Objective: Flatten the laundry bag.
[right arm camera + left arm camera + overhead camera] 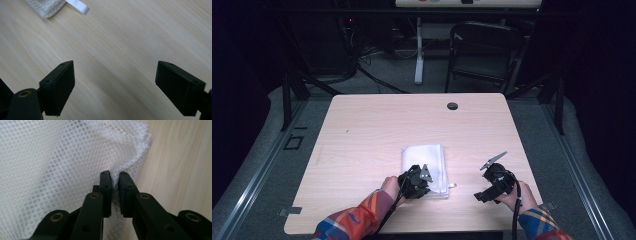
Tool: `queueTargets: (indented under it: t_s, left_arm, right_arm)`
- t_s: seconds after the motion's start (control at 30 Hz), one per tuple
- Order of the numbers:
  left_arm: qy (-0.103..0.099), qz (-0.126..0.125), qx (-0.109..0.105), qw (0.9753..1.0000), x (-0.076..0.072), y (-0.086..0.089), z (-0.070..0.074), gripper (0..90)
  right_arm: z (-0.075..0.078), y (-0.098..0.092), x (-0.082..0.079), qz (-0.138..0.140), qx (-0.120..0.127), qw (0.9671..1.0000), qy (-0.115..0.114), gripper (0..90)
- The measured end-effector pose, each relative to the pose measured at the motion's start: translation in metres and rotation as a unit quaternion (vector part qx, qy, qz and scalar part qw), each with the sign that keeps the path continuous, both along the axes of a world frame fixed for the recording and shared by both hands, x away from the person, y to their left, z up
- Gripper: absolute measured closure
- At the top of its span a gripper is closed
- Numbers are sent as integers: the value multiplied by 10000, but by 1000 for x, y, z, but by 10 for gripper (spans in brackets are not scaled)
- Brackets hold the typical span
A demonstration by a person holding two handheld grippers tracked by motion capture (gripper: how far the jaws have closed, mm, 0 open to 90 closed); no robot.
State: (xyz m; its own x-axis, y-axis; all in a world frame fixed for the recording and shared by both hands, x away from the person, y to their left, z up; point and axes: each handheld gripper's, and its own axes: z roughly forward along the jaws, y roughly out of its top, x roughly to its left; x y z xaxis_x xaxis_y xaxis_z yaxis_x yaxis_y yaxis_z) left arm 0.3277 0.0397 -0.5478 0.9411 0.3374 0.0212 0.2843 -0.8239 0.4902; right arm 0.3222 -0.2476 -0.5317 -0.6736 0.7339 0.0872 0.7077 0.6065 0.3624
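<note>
Left gripper (114, 182) fingers pinch white mesh cloth (55, 165) edge between pads; right gripper (115, 85) fingers spread over bare table (130, 45). Risk: shallow bite, mesh slips out on lift.

The desk (362, 130) lies bare all around. Only the folded mesh cloth (424, 160) near its front edge blocks passage

One white mesh cloth (424, 167), two tools, one table (377, 125).

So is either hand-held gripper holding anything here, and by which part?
The left hand-held gripper pinches the white mesh cloth at its edge; the right hand-held gripper holds nothing.
</note>
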Motion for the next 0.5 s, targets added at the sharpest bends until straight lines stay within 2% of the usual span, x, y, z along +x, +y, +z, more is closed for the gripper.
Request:
queueTargets:
  t_s: [0.07,0.13,0.17,0.2,0.23,0.3,0.33,0.4,0.43,0.47,0.5]
  left_arm:
    - [-18,-28,-36,10000,0,1,0,850]
    - [-18,-18,-93,10000,0,2,2,865]
    - [-22,-17,-108,9999,0,2,2,865]
    - [-20,-8,-127,9999,0,3,3,866]
    - [-13,-7,-150,9999,0,3,3,866]
    - [-6,32,-204,9998,0,4,3,868]
    - [0,38,-221,9997,0,4,3,868]
    - [-5,36,-249,9997,0,5,4,867]
    - [-19,29,-261,9997,1,5,4,867]
    - [-17,30,-279,9996,1,5,4,867]
    - [-27,13,-281,9996,1,6,5,867]
  right_arm:
    - [-1,2,-1,-31,63,10000,-23,172]
    - [0,8,-1,96,46,9999,-22,253]
    - [0,8,-1,96,46,9999,-22,253]
    - [1,13,-2,134,76,9998,-105,314]
    - [1,13,-2,134,76,9998,-105,314]
    - [4,18,-3,233,119,9996,-131,403]
    - [4,21,-3,228,236,9993,-170,436]
    - [6,28,-3,358,249,9988,-228,595]
    - [6,31,-4,379,316,9985,-228,646]
    - [6,31,-4,379,316,9985,-228,646]
    - [6,34,-4,440,322,9982,-253,683]
